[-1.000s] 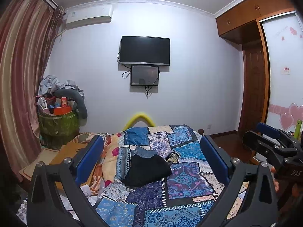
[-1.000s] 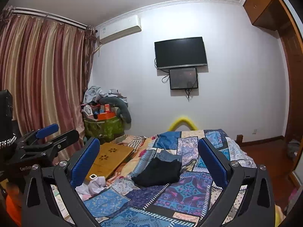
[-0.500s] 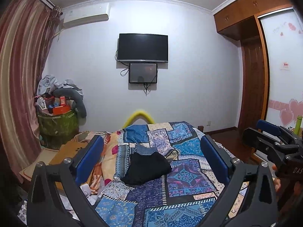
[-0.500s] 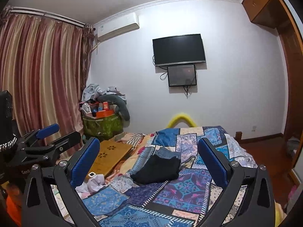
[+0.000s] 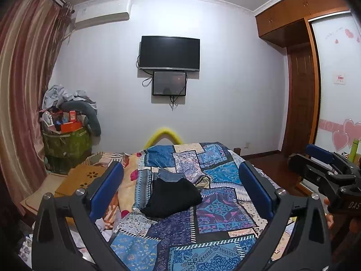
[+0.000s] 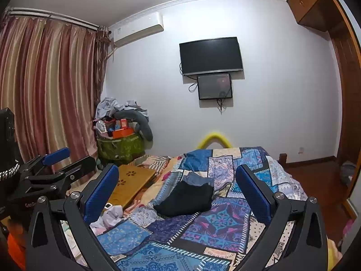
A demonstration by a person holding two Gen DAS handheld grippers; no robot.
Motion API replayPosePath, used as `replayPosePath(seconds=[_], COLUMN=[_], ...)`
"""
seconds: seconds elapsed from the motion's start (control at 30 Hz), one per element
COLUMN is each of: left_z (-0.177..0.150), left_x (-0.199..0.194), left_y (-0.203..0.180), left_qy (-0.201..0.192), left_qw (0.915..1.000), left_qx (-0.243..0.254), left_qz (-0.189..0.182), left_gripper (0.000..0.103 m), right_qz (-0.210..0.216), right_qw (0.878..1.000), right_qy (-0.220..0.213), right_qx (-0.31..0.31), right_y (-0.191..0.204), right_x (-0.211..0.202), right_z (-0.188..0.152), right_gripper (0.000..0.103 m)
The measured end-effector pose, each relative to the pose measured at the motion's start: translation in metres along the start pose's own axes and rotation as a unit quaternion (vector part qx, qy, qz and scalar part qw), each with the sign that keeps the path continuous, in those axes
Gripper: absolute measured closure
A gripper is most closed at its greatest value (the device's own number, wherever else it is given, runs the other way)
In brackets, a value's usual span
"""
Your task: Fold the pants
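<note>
The black pants [image 5: 172,197] lie folded into a compact bundle on the patchwork quilt [image 5: 216,212] that covers the bed, well ahead of both grippers and touched by neither. Seen along the left gripper [image 5: 180,186], the bundle sits between the two blue-padded fingers [image 5: 106,187] and slightly toward the left one; seen along the right gripper [image 6: 177,190], it also falls between the fingers, close to the middle of the gap. A folded pair of blue jeans [image 5: 170,176] lies just beyond the pants, its near edge tucked under them. Both grippers are held above the near end of the bed with their fingers spread wide and nothing between them. The right gripper shows at the right edge of the left wrist view, and the left one at the left edge of the right wrist view, so the two are side by side and apart. To the left of the left gripper a wooden lap tray [image 6: 133,184] rests on the bedding, with crumpled white fabric [image 6: 109,216] near its front corner. Farther ahead on the left stands a green basket [image 5: 66,145] piled with boxes and clothes, beside striped curtains [image 6: 45,94]. Straight ahead on the far wall hang a dark television [image 5: 169,53] and a smaller screen [image 5: 169,83] below it, with an air conditioner [image 5: 102,17] up to the left and a wooden wardrobe [image 5: 300,90] to the right.
</note>
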State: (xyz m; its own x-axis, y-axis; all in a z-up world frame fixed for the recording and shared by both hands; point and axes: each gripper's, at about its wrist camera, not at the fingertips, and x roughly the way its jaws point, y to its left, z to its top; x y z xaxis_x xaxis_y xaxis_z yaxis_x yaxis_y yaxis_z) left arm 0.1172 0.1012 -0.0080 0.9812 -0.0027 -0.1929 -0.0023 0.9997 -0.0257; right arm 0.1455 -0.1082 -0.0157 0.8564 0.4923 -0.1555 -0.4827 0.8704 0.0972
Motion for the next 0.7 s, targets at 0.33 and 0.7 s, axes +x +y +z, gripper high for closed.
replayPosePath(seconds=[0.33, 0.7], left_z=[-0.0007, -0.0007], left_x=[0.0021, 0.0038], left_y=[-0.0004, 0.0013], left_qy=[0.001, 0.002], left_qw=[1.0, 1.0], left_qx=[0.001, 0.001], left_qz=[0.001, -0.006], left_gripper=[0.0, 0.0], right_qz=[-0.005, -0.006], right_qw=[1.0, 1.0], right_qy=[0.002, 0.004], right_qx=[-0.001, 0.0], right_y=[-0.0021, -0.0025], right_x=[-0.001, -0.0007], right_z=[0.0011, 0.0021], right_gripper=[0.0, 0.0])
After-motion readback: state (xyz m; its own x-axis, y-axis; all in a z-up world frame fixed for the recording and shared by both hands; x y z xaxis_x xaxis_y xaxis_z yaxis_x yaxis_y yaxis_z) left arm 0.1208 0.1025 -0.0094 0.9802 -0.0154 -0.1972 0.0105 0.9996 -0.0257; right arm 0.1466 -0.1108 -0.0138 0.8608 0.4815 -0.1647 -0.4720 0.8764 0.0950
